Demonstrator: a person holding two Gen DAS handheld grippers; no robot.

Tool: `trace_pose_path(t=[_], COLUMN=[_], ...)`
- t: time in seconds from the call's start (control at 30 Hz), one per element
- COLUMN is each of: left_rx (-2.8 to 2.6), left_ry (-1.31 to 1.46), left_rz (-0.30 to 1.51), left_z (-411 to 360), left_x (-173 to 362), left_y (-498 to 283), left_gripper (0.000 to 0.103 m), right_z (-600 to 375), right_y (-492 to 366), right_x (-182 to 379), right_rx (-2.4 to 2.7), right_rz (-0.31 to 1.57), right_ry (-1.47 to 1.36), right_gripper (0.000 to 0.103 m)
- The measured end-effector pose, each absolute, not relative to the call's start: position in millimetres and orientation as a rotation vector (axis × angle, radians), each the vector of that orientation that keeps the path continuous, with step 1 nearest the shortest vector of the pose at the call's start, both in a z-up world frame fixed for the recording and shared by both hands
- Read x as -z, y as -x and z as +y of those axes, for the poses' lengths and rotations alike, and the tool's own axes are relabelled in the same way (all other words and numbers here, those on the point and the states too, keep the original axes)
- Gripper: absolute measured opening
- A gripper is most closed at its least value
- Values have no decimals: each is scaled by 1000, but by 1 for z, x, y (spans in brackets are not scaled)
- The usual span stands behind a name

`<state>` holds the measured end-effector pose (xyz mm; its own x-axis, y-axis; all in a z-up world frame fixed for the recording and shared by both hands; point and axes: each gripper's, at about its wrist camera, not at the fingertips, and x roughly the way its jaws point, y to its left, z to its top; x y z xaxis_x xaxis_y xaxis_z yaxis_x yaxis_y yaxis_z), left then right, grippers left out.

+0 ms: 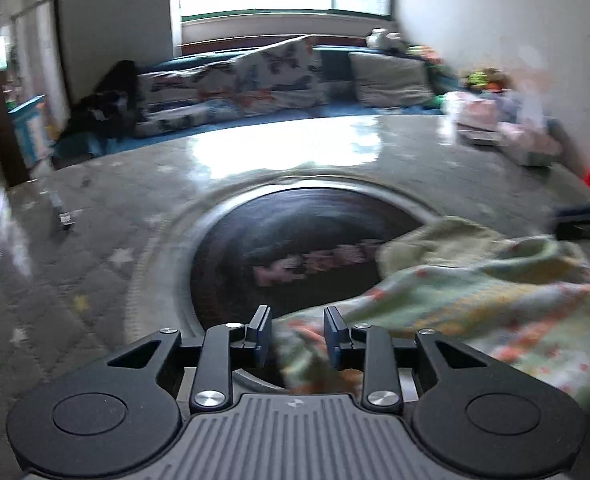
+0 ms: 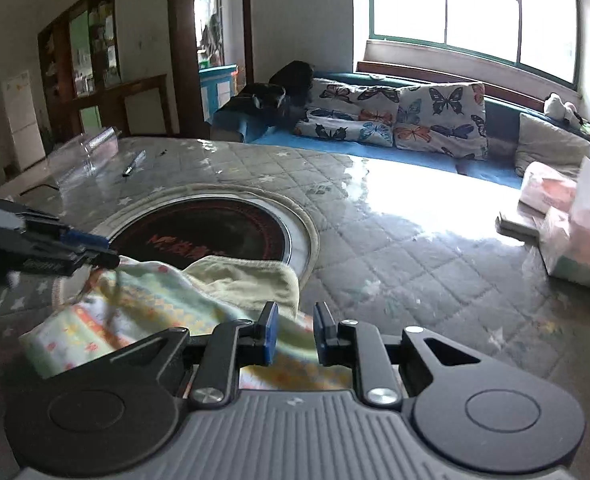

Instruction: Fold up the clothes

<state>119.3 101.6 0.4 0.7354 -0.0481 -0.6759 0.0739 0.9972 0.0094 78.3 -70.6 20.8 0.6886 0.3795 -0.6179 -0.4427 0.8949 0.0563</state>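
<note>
Left wrist view: the left gripper (image 1: 297, 334) has its jaws narrowly parted with a bunched edge of the patterned garment (image 1: 475, 300) between them; whether they pinch it, I cannot tell. The garment lies crumpled on the quilted table (image 1: 95, 248), overlapping the near right rim of the round dark inset (image 1: 295, 240). The right gripper (image 2: 294, 336) also stands narrowly parted over the cloth's near edge. To fold well, both 2 grippers should probably seize corners firmly, then draw the cloth flat.

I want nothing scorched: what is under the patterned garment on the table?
The garment lies on the quilted table cover and overlaps the near edge of the round dark cooktop. Anything else beneath is hidden by cloth.
</note>
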Motion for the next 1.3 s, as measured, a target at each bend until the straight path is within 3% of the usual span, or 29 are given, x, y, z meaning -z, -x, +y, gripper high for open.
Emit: trace_pose_path(t=[0.1, 0.37, 0.77, 1.07, 1.3], left_rx=[24, 231, 232, 228, 275], left_ry=[10, 82, 125, 104, 73], left_rz=[751, 729, 814, 797, 735], left_z=[110, 70, 60, 58, 53], left_x=[-3, -23, 8, 7, -12], left_y=[-119, -104, -136, -131, -104], left_gripper=[25, 25, 28, 28, 27], right_z=[-78, -100, -123, -116, -101], right_y=[-68, -79, -85, -91, -79], right_x=[-16, 11, 5, 13, -12], right_rx=[-469, -355, -276, -252, -299], right_rz=[685, 748, 747, 764, 719], right_ry=[63, 2, -37, -7, 40], right_gripper=[18, 18, 19, 19, 19])
